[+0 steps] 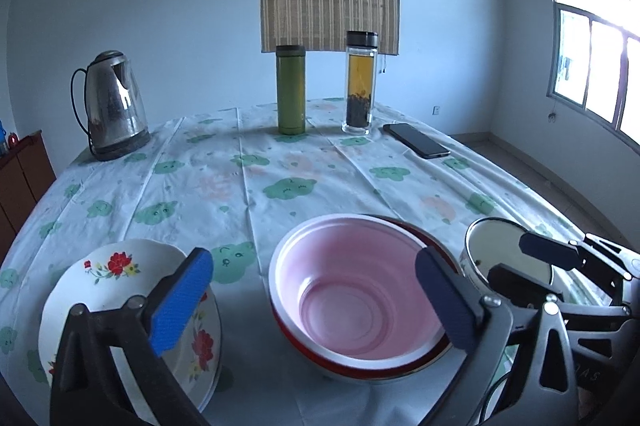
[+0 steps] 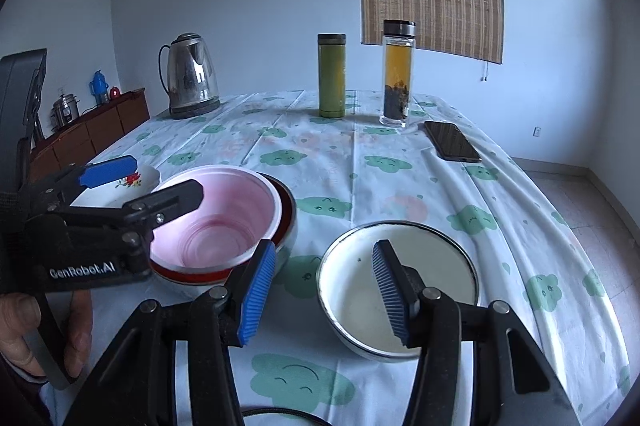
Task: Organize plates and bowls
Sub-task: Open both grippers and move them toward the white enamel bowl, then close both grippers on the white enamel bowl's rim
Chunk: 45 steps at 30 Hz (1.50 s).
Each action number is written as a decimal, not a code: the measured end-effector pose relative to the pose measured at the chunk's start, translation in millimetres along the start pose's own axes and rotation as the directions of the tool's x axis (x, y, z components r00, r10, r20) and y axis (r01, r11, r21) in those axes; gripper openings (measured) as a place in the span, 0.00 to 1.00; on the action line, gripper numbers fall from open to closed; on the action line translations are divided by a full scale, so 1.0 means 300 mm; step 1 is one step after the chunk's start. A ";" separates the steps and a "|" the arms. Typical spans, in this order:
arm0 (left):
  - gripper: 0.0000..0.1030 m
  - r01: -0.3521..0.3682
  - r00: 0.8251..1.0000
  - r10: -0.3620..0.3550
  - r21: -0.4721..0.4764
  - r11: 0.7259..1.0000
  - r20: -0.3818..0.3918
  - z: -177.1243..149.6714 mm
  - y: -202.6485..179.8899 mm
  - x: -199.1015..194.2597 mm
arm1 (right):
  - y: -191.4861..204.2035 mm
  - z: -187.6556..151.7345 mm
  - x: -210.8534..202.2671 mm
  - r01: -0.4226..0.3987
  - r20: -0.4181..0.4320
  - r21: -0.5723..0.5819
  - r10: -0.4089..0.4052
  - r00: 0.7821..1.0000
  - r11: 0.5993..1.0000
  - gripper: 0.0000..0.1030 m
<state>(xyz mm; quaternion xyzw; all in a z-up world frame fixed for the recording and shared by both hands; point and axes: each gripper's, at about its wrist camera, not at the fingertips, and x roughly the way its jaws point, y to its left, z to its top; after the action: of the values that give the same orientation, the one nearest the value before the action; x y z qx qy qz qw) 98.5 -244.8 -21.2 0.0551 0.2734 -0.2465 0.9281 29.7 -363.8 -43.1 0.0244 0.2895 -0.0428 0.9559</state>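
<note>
Left wrist view: table [image 1: 248,162] under a cloud-print cloth, pink bowl [image 1: 360,290] nested in a red-rimmed bowl [image 1: 320,356] at the near edge, flowered plate [image 1: 120,266] to its left, white enamel bowl [image 1: 508,246] to its right. Left gripper [image 1: 312,302] spread wide on either side of the pink bowl, pads clear of it. Right gripper [image 2: 324,294] half spread, right finger over the white enamel bowl, nothing pinched. Far side: kettle [image 1: 114,102], green flask [image 1: 291,90], tea bottle [image 1: 360,82], phone [image 1: 416,140].
</note>
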 end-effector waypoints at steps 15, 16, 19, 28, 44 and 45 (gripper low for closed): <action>0.99 0.066 0.996 -0.065 0.009 0.998 -0.054 0.017 -0.097 -0.041 | -0.136 -0.067 -0.071 0.076 -0.006 0.075 -0.075 0.997 0.994 0.52; 0.99 0.078 0.996 -0.077 0.019 0.997 -0.051 0.023 -0.117 -0.052 | -0.146 -0.069 -0.070 0.079 -0.007 0.080 -0.079 0.997 0.994 0.52; 0.94 0.105 0.993 -0.100 0.068 0.992 -0.064 0.030 -0.182 -0.058 | -0.176 -0.075 -0.067 0.096 -0.017 0.096 -0.094 0.995 0.991 0.52; 0.61 0.200 0.970 -0.178 0.126 0.972 -0.163 0.033 -0.330 0.014 | -0.239 -0.084 -0.059 0.119 -0.029 0.133 -0.116 0.993 0.984 0.52; 0.46 0.224 0.939 -0.177 0.135 0.965 -0.294 0.065 -0.425 0.154 | -0.286 -0.093 -0.028 0.084 -0.061 0.180 -0.074 0.995 0.980 0.52; 0.46 0.222 0.935 -0.173 0.132 0.966 -0.308 0.059 -0.429 0.169 | -0.290 -0.093 -0.022 0.083 -0.066 0.185 -0.072 0.995 0.979 0.52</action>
<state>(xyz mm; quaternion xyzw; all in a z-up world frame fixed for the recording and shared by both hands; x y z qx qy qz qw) 81.2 -382.9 -29.1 0.1397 0.3914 -0.3496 0.8397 0.4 -448.0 -64.5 0.1042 0.3132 -0.1061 0.9380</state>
